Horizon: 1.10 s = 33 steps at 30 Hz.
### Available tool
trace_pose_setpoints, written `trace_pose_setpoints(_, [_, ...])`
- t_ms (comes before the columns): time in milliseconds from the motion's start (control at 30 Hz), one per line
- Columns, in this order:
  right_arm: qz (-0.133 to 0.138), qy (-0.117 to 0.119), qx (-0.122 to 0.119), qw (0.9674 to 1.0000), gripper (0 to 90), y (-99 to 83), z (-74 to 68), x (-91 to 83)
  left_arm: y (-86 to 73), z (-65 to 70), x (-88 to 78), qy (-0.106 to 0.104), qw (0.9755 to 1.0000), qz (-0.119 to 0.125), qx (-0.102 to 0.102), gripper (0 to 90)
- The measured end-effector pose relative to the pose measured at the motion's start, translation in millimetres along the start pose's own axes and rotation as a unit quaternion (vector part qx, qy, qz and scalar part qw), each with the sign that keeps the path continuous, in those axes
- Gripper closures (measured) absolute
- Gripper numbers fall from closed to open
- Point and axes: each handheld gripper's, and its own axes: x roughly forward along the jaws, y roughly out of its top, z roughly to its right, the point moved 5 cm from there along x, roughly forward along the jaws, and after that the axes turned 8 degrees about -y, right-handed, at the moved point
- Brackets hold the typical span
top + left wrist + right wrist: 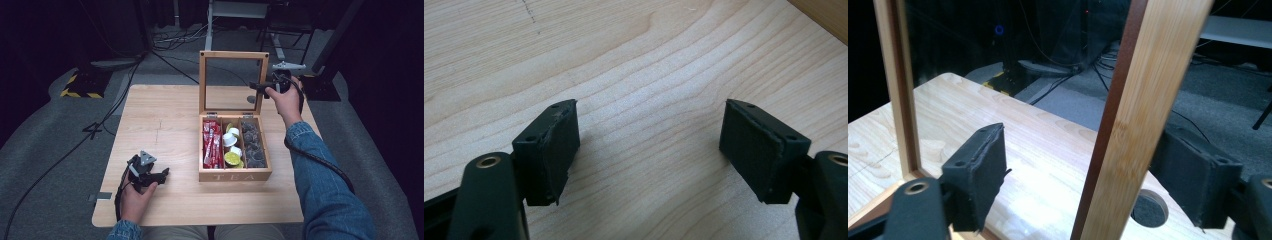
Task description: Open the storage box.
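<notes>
A wooden tea box (235,175) stands on the table right of centre. Its glass lid (234,54) is swung up and stands upright. Inside are red sachets (212,145), white and lime-topped pods (231,147) and dark tea bags (252,145). My right gripper (257,87) is at the lid's right edge. In the right gripper view it (1083,145) is open, with the lid's wooden frame (1143,100) between the jaws and a gap on the left side. My left gripper (162,175) rests low at the front left, open over bare wood (649,135).
The light wooden table (160,115) has a round hole (251,99) behind the box's lid. Cables and a yellow-and-black striped base (80,85) lie on the grey floor beyond the far edge. Dark stands rise at the back right.
</notes>
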Motion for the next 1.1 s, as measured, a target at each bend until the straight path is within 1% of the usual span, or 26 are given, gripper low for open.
trace_pose_setpoints(33, [-0.003, -0.008, 0.000, 1.0000, 22.2, 0.1, 1.5, -2.6, 0.0, -0.1, 0.0, 0.000, 1.0000, 0.000, 0.000, 24.4])
trace_pose_setpoints(100, [-0.007, -0.003, 0.004, 1.0000, 26.6, 0.3, 2.4, -7.4, 0.0, 0.0, -0.2, 0.000, 1.0000, -0.001, 0.001, 24.4])
trace_pose_setpoints(133, [-0.007, -0.003, 0.004, 1.0000, 26.6, 0.3, 2.4, -7.4, 0.0, 0.0, -0.2, 0.000, 1.0000, -0.001, 0.001, 24.4])
trace_pose_setpoints(233, [-0.014, -0.002, 0.011, 0.9998, 26.4, 0.9, 3.8, -15.9, 0.1, -0.1, 0.0, 0.000, 1.0000, 0.000, 0.001, 24.4])
trace_pose_setpoints(300, [-0.010, -0.001, 0.012, 0.9999, 24.6, 3.5, 4.0, -24.5, 0.5, 0.3, 0.6, 0.001, 1.0000, 0.000, -0.002, 24.4])
trace_pose_setpoints(333, [-0.010, -0.001, 0.012, 0.9999, 24.6, 3.5, 4.0, -24.5, 0.5, 0.3, 0.6, 0.001, 1.0000, 0.000, -0.002, 24.4])
trace_pose_setpoints(367, [-0.007, 0.003, 0.010, 0.9999, 24.5, 5.7, 1.9, -30.9, 0.8, 0.1, 0.9, 0.001, 1.0000, -0.001, 0.000, 24.4])
trace_pose_setpoints(400, [-0.007, 0.003, 0.010, 0.9999, 24.5, 5.7, 1.9, -30.9, 0.8, 0.1, 0.9, 0.001, 1.0000, -0.001, 0.000, 24.4])
trace_pose_setpoints(433, [-0.006, 0.008, 0.008, 0.9999, 24.4, 7.7, -1.2, -37.1, 0.8, 0.1, 0.9, 0.001, 1.0000, -0.001, 0.000, 24.4])
trace_pose_setpoints(467, [-0.006, 0.008, 0.008, 0.9999, 24.4, 7.7, -1.2, -37.1, 0.8, 0.1, 0.9, 0.001, 1.0000, -0.001, 0.000, 24.4])
trace_pose_setpoints(567, [-0.007, 0.021, -0.001, 0.9997, 23.7, 11.2, -8.8, -50.2, 0.8, 0.0, 0.9, 0.001, 1.0000, -0.002, 0.000, 24.4])
trace_pose_setpoints(600, [-0.007, 0.021, -0.001, 0.9997, 23.7, 11.2, -8.8, -50.2, 0.8, 0.0, 0.8, 0.001, 1.0000, -0.002, 0.000, 24.4])
trace_pose_setpoints(633, [-0.008, 0.030, -0.005, 0.9995, 20.3, 12.4, -13.8, -56.6, 0.8, 0.0, 0.9, 0.001, 1.0000, -0.001, 0.000, 24.4])
trace_pose_setpoints(667, [-0.008, 0.030, -0.005, 0.9995, 20.3, 12.4, -13.8, -56.6, 0.9, 0.0, 0.9, 0.001, 1.0000, -0.001, 0.000, 24.4])
trace_pose_setpoints(733, [-0.009, 0.033, -0.009, 0.9994, 16.8, 13.1, -19.0, -61.9, 0.9, 0.0, 0.9, 0.001, 1.0000, -0.002, 0.000, 24.4])
trace_pose_setpoints(767, [-0.009, 0.036, -0.011, 0.9992, 16.7, 13.3, -21.6, -64.4, 0.9, 0.1, 0.9, 0.001, 1.0000, -0.002, 0.000, 24.4])
trace_pose_setpoints(867, [-0.007, 0.047, -0.016, 0.9987, 17.9, 13.9, -32.8, -73.9, 0.9, 0.0, 0.9, 0.001, 1.0000, -0.002, 0.000, 24.4])
trace_pose_setpoints(933, [-0.006, 0.049, -0.020, 0.9986, 18.6, 13.7, -35.5, -75.9, 0.9, 0.1, 0.9, 0.001, 1.0000, -0.002, 0.000, 24.3])
trace_pose_setpoints(967, [-0.005, 0.055, -0.022, 0.9982, 19.5, 12.8, -41.7, -79.7, 0.9, 0.1, 0.9, 0.001, 1.0000, -0.002, 0.000, 24.4])
trace_pose_setpoints(1033, [-0.001, 0.066, -0.023, 0.9975, 23.1, 12.0, -48.6, -84.3, 0.9, 0.1, 0.9, 0.001, 1.0000, -0.002, 0.000, 24.4])
trace_pose_setpoints(1067, [-0.001, 0.066, -0.023, 0.9975, 23.1, 12.0, -48.6, -84.3, 0.9, 0.1, 0.9, 0.001, 1.0000, -0.002, 0.000, 24.3])
trace_pose_setpoints(1100, [0.000, 0.074, -0.024, 0.9970, 24.2, 11.4, -52.6, -86.7, 0.9, 0.1, 0.9, 0.001, 1.0000, -0.002, 0.000, 24.3])
